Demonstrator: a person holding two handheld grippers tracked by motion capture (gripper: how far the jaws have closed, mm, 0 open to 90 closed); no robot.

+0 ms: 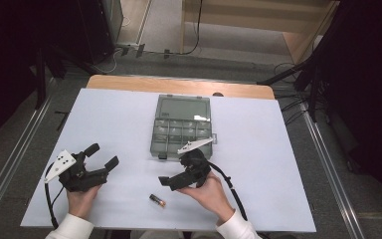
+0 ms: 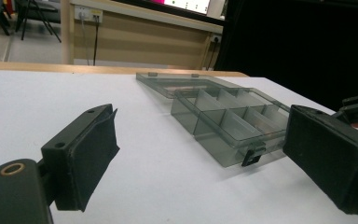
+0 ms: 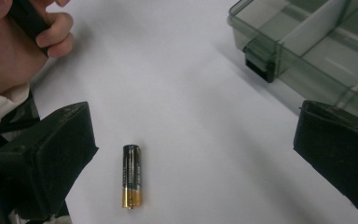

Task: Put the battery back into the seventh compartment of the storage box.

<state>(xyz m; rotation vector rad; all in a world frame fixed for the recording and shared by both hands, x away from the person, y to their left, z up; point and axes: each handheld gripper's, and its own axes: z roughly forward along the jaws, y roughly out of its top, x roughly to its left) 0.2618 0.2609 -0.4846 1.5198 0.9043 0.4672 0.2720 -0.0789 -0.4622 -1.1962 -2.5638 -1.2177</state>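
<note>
An AA battery (image 1: 157, 200), black with a gold end, lies on the white table sheet (image 1: 104, 114) near the front edge. In the right gripper view the battery (image 3: 131, 176) lies between the wide-apart jaws, nearer the left one. A clear grey compartment box (image 1: 181, 127) lies with its lid open at the middle of the table. My right gripper (image 1: 171, 172) is open, just above the battery and in front of the box. My left gripper (image 1: 103, 155) is open at the front left, empty, and points toward the box (image 2: 228, 116).
The table's wooden back edge (image 1: 179, 85) shows beyond the sheet. Dark stands and cables (image 1: 298, 74) flank the table on both sides. In the right gripper view, the person's other hand (image 3: 18, 46) is at the upper left and the box latch (image 3: 259, 65) at the upper right.
</note>
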